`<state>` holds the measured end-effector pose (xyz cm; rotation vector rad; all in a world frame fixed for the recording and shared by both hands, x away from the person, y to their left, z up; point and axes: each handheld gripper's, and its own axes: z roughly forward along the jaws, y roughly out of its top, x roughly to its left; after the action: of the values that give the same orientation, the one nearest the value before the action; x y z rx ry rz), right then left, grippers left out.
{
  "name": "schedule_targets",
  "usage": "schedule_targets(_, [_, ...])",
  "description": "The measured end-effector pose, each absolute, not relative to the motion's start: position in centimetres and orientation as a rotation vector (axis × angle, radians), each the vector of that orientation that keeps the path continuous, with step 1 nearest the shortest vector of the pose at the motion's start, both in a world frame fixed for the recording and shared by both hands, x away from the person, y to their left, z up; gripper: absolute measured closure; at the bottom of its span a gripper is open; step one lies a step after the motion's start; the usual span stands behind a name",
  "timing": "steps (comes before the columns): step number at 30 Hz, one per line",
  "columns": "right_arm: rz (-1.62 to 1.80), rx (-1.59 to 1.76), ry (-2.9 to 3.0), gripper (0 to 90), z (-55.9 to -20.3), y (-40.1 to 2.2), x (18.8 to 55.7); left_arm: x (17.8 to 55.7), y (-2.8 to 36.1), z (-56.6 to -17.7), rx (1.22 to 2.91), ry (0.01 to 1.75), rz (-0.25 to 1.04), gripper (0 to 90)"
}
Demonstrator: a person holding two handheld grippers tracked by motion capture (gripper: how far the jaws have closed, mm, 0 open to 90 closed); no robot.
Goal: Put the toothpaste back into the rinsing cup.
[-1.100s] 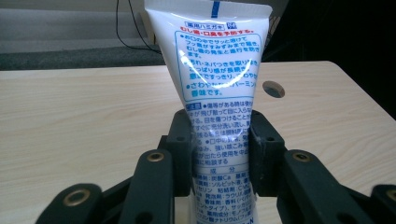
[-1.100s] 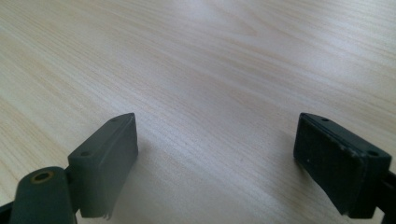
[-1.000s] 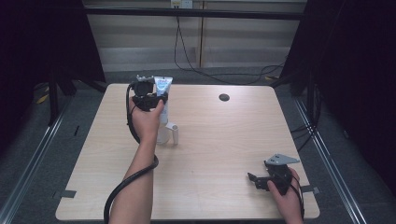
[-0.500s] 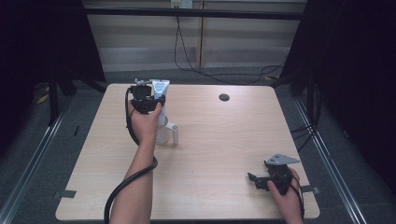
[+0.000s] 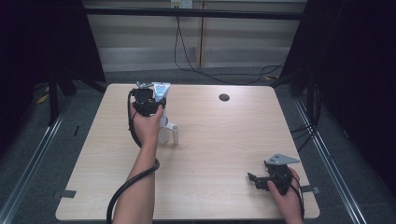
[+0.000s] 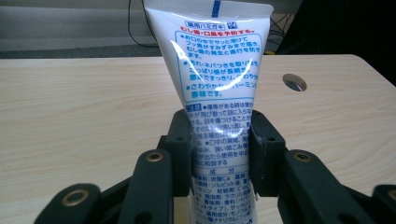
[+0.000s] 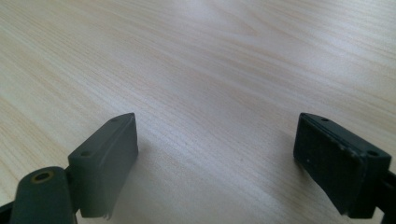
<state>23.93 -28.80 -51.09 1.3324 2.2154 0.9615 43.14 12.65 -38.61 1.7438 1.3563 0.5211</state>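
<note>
Little has moved since the earlier frame: over the pale wooden table [image 5: 210, 140], my left gripper [image 6: 219, 154] is still pinching the white plastic toothpaste tube with blue print [image 6: 217, 79] low on its body, held upright just beyond the white stand [image 5: 169, 131]. My right gripper [image 7: 215, 163] rests spread and empty, well apart from that stand. I judge the pick-up done; the tube's placing is left.

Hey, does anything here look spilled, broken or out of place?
Nothing stands out. The left gripper is clamped on a white tube, intact with no spill. The right gripper rests open over the bare wooden table.
</note>
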Motion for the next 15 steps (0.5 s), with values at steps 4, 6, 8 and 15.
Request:
schedule_targets(4, [0.963,1.329,2.217,13.3,-51.1,-28.8,23.9,42.9,12.7,-38.8,1.733,1.354,0.526,66.3])
schedule_targets(6, [0.964,1.328,2.218,13.2,-51.1,-28.8,23.9,42.8,12.7,-38.9,1.735,1.356,0.528,66.2])
schedule_targets(8, [0.962,1.325,2.221,13.3,-51.1,-28.8,23.9,42.7,12.8,-39.1,1.735,1.358,0.529,66.2])
schedule_targets(15, [0.962,1.324,2.220,13.3,-51.1,-28.8,23.9,42.2,13.1,-39.7,1.744,1.359,0.528,65.8])
